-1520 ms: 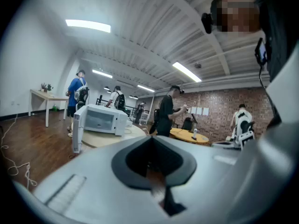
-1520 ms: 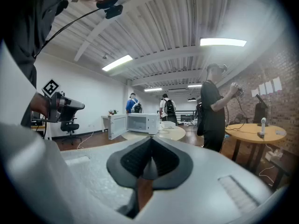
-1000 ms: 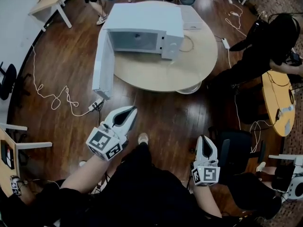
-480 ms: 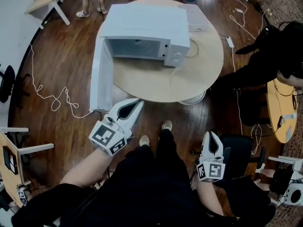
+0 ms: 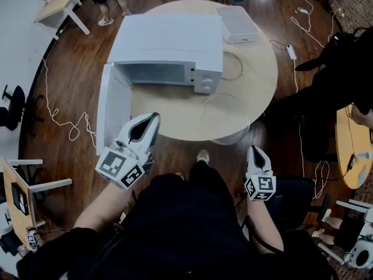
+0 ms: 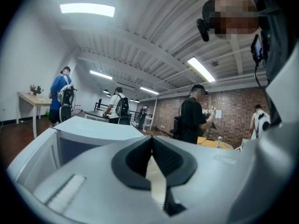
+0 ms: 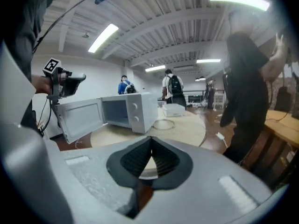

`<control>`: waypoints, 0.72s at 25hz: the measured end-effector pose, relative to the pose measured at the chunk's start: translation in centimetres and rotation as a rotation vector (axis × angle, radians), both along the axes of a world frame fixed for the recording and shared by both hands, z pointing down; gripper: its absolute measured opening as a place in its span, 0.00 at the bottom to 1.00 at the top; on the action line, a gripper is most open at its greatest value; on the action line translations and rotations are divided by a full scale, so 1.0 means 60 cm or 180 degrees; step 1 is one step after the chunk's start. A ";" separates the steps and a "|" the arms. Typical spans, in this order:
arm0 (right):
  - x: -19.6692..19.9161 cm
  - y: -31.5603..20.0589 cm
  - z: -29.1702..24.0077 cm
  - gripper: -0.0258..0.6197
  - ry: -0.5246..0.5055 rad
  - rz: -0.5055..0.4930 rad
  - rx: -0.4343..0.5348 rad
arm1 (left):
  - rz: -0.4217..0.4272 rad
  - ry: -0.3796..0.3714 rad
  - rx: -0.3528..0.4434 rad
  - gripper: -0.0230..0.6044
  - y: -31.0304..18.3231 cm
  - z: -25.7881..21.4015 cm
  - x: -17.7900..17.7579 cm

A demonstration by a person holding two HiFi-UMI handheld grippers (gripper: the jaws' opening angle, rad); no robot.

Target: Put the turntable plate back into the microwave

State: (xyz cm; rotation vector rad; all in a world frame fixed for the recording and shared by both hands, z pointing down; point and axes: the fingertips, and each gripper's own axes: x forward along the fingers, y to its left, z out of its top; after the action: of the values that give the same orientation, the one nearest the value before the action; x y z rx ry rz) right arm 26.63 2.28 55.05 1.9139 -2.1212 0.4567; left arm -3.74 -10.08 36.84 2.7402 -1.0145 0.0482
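Head view: The plate point(image 5: 224, 115) is clear glass and shows only as a faint round outline on the table point(image 5: 256, 86), right of centre and just below the microwave's point(image 5: 169, 39) control end. The door point(image 5: 112, 114) hangs open toward the left. The cavity is shaded, so its floor is hard to read. The person's dark torso fills the bottom of the frame and hides both forearms past the marker cubes. The left gripper point(image 5: 153, 118) is at centre left with its tips over the table's near edge, beside the door. The right gripper point(image 5: 254, 150) is at lower right, over the floor and clear of the table.

Left gripper view: The gripper's own body point(image 6: 151, 141) covers the lower half, and the plate cannot be seen. The pads meet at the tip with nothing between them. The microwave top and door show at left, with people standing far behind.

Right gripper view: The jaws point(image 7: 150, 141) are pressed together and empty. The microwave with its open door is at left centre on the table. The gripper body hides the table's near edge, and the plate cannot be made out.
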 end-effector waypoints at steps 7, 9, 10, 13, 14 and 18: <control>0.034 -0.041 0.167 0.31 -0.1259 0.0018 -0.0733 | -0.0146 -0.0058 -0.0091 0.04 -0.072 -0.030 0.044; 0.035 -0.045 0.193 0.40 -0.1611 0.0204 -0.0853 | -0.0126 -0.0036 -0.0198 0.04 -0.077 -0.029 0.043; 0.035 -0.047 0.202 0.41 -0.1782 0.0299 -0.0864 | -0.0089 -0.0066 -0.0200 0.04 -0.079 -0.030 0.040; 0.041 -0.067 0.233 0.44 -0.2316 0.0539 -0.0834 | -0.0034 -0.0153 -0.0141 0.04 -0.102 -0.036 0.031; 0.043 -0.076 0.244 0.44 -0.2556 0.0663 -0.0808 | -0.0050 -0.0160 -0.0142 0.04 -0.114 -0.037 0.026; 0.029 -0.085 0.280 0.45 -0.3318 0.1005 -0.0717 | -0.0078 -0.0239 -0.0176 0.04 -0.136 -0.040 0.003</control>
State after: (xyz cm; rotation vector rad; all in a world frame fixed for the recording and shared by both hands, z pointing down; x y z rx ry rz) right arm 28.37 -2.81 71.86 2.0957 -2.0534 2.0174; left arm -3.58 -18.23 34.41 2.6941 -1.0497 0.1737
